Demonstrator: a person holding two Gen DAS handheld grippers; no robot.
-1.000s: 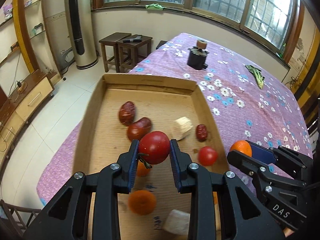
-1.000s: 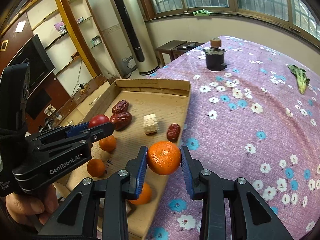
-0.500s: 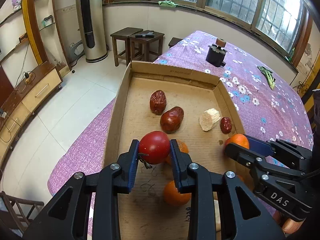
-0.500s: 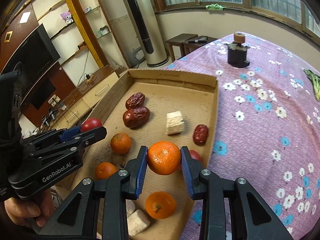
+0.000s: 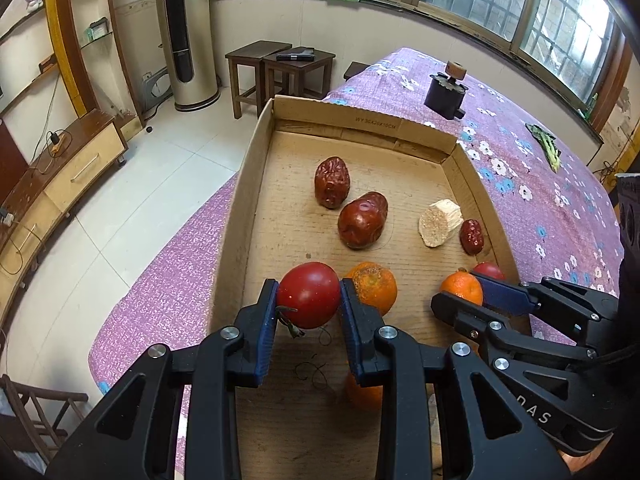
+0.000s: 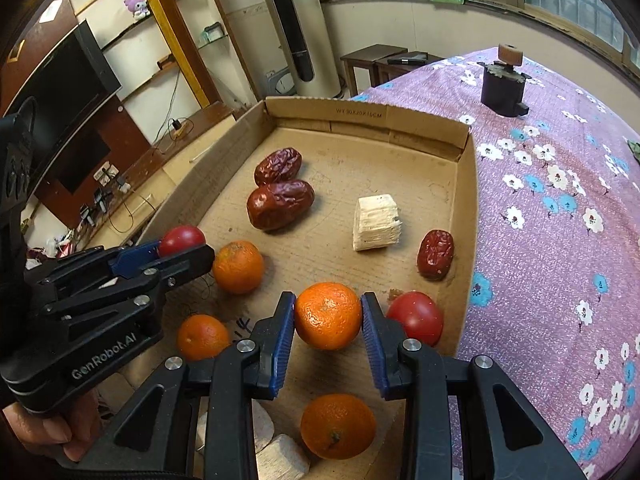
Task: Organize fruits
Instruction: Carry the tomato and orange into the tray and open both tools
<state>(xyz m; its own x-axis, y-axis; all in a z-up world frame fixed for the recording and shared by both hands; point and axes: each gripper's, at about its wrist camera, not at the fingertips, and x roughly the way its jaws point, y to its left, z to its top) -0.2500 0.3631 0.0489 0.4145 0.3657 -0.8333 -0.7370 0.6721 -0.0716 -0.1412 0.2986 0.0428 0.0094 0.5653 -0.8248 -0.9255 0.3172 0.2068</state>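
Note:
My left gripper (image 5: 309, 298) is shut on a red tomato (image 5: 309, 294) and holds it over the near left part of a cardboard box (image 5: 376, 122). My right gripper (image 6: 328, 318) is shut on an orange (image 6: 328, 315), held over the box's near right part. In the box lie two large red dates (image 6: 280, 204), a small date (image 6: 436, 254), a pale sugarcane chunk (image 6: 378, 222), three loose oranges (image 6: 238, 266) and a second tomato (image 6: 416, 322). The right gripper also shows in the left wrist view (image 5: 464, 292), and the left gripper in the right wrist view (image 6: 176, 250).
The box rests on a purple flowered cloth (image 6: 560, 220). A black jar with a cork top (image 6: 504, 84) stands at the back, with a green vegetable (image 5: 544, 144) to its right. Pale chunks (image 6: 280, 456) lie at the box's near end. The floor drops off left of the table.
Both grippers have moved left and forward over the box, still holding their fruit. The orange, earlier over the box's right wall, is now above the box interior.

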